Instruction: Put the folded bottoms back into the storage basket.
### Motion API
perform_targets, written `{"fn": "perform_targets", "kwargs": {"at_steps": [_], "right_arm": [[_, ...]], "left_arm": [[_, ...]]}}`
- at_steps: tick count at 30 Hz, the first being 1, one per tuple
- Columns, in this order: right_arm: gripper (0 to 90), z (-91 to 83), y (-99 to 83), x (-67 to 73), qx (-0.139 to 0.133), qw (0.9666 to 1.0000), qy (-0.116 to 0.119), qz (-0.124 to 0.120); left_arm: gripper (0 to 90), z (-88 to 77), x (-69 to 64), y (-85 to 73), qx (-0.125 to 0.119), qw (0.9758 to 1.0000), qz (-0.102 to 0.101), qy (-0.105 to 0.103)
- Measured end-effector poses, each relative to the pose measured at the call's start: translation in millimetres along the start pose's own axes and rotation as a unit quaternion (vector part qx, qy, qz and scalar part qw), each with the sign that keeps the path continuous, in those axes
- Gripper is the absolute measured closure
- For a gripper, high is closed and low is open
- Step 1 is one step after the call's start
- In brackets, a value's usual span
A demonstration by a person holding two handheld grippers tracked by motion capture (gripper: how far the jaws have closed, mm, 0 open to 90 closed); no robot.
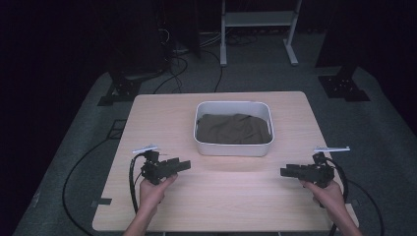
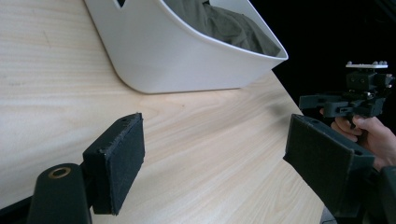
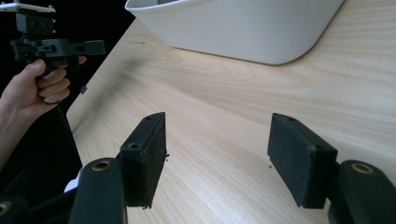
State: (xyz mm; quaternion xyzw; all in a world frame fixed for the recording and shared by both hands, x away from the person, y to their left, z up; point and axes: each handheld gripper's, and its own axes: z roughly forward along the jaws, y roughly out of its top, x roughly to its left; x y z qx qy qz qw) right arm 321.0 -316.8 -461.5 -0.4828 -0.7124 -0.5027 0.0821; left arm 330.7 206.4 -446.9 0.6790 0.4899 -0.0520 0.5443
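A white tub (image 1: 233,147) stands at the middle of the wooden table (image 1: 162,118), and a crumpled olive-brown cloth (image 1: 232,129) lies inside it. My left gripper (image 1: 186,165) hovers at the table's front left, pointing right, open and holding nothing. My right gripper (image 1: 283,172) is at the front right, pointing left, also open and holding nothing. In the left gripper view the gripper (image 2: 219,163) stands with its jaws wide apart over bare wood, with the tub (image 2: 187,56) and cloth (image 2: 224,23) ahead. In the right gripper view the gripper (image 3: 222,156) is likewise spread, near the tub (image 3: 243,28).
Bare wood lies between the two grippers in front of the tub. The table's edges drop to a grey floor with black cables (image 1: 83,162). A white metal frame (image 1: 258,19) and black stand feet (image 1: 344,86) sit beyond the far edge.
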Motion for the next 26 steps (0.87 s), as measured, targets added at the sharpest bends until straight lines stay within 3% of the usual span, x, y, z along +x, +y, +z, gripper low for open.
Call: {"fn": "perform_targets", "kwargs": {"at_steps": [18,24,26], "right_arm": [[35.5,-7.8,-23.2,-0.4,-0.002,1.0,-0.007,0.0],[32.9,-10.2,-34.0,3.0,-0.016,0.9999,0.0,-0.004],[32.5,-14.5,-38.3,6.0,-0.039,0.9992,0.002,-0.009]], "left_arm": [[18.7,-9.6,-2.2,-27.8,-0.002,1.0,-0.003,-0.006],[17.3,-9.0,0.3,-42.5,-0.005,0.9998,-0.014,-0.013],[16.6,-8.5,-0.1,-44.8,-0.005,0.9998,-0.015,-0.016]]}}
